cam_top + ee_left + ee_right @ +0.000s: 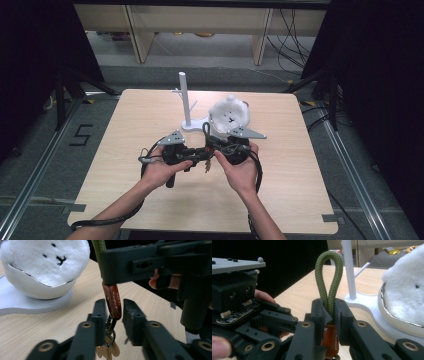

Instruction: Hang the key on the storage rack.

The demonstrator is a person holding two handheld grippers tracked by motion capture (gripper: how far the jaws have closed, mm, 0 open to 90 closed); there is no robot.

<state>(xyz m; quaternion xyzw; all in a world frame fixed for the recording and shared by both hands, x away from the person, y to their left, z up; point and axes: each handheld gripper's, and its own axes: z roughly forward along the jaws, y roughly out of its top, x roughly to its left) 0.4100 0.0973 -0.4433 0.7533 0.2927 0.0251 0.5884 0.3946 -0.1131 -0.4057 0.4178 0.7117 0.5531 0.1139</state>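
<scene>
- Pinching the green cord loop [329, 277] of the keychain [113, 303], our right gripper [329, 311] holds it above the table's [125, 165] near middle.
- Our left gripper's [113, 312] jaws flank its brown tab; contact unclear.

Floor marking [81, 135]: black tape digit "5" is lying on the grey floor left of the worktop [150, 200]. Brown leather tab [113, 302]: stamped lettering is showing, too blurred to read.
</scene>
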